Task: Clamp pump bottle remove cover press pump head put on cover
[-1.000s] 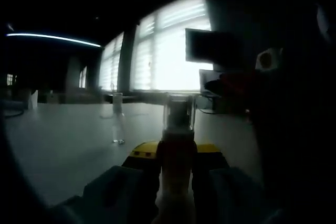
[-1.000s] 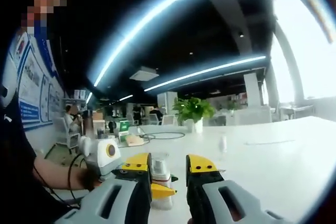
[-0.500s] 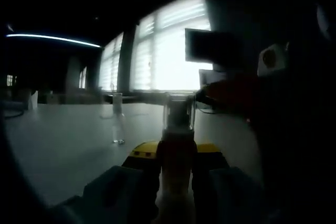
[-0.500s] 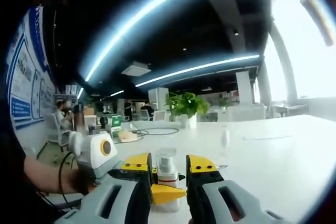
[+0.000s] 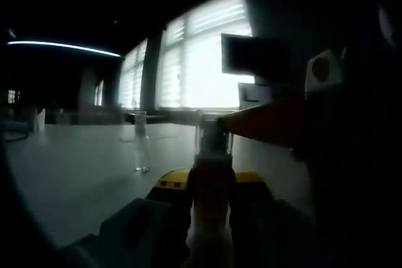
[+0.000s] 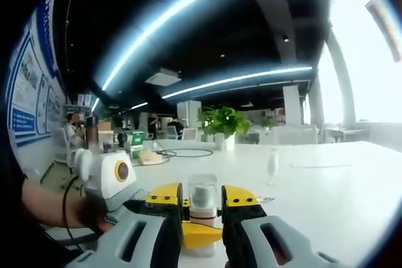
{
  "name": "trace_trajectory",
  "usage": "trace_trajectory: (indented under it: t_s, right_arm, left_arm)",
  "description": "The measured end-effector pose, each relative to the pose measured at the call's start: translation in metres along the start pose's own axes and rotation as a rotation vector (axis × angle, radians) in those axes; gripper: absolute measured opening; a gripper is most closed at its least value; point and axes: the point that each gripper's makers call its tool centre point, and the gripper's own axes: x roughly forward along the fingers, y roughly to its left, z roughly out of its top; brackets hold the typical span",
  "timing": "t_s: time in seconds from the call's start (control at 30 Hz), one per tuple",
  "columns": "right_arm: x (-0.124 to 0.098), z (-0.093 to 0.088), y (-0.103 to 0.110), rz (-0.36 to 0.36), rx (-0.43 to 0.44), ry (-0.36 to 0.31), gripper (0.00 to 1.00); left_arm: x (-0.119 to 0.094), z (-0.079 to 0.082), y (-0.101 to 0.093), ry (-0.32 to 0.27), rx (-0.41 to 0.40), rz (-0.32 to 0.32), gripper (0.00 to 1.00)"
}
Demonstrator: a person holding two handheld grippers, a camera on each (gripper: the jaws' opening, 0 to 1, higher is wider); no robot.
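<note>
The left gripper (image 5: 210, 208) stayed clamped on the pale pump bottle (image 5: 210, 218), upright over the white table (image 5: 75, 180). The right gripper (image 6: 202, 214), jaws parted, had closed in around the bottle's clear plastic cover (image 6: 203, 191), seemingly ready to pull it off.

- Between the left gripper's (image 5: 210, 202) jaws, the pump bottle's (image 5: 211, 199) lower body is cut off by the picture's bottom edge; we cannot read any label in the dim view.
- In the right gripper view, the bottle's base sits hidden behind the jaws.
- Beyond the jaw tips, a small clear bottle (image 5: 142, 149) is too blurred to identify.
</note>
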Motion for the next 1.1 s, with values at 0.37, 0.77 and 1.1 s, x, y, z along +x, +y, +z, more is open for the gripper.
trace_trajectory:
  t_s: [0.37,0.77,1.1]
  right_arm:
    - [0.0047,-0.0028,-0.0001,-0.014,-0.02,0.001,0.16]
    - [0.0042,-0.0042,-0.003,-0.027,-0.024,-0.001,0.13]
    - [0.0041,-0.0031,-0.0043,-0.021,-0.011,0.006,0.13]
  left_arm:
    - [0.0,0.0,-0.0002,0.0,0.002,0.0,0.13]
    - [0.0,0.0004,-0.0016,0.0,0.003,0.001,0.13]
    - [0.0001,0.0005,-0.0015,0.0,0.004,0.0,0.13]
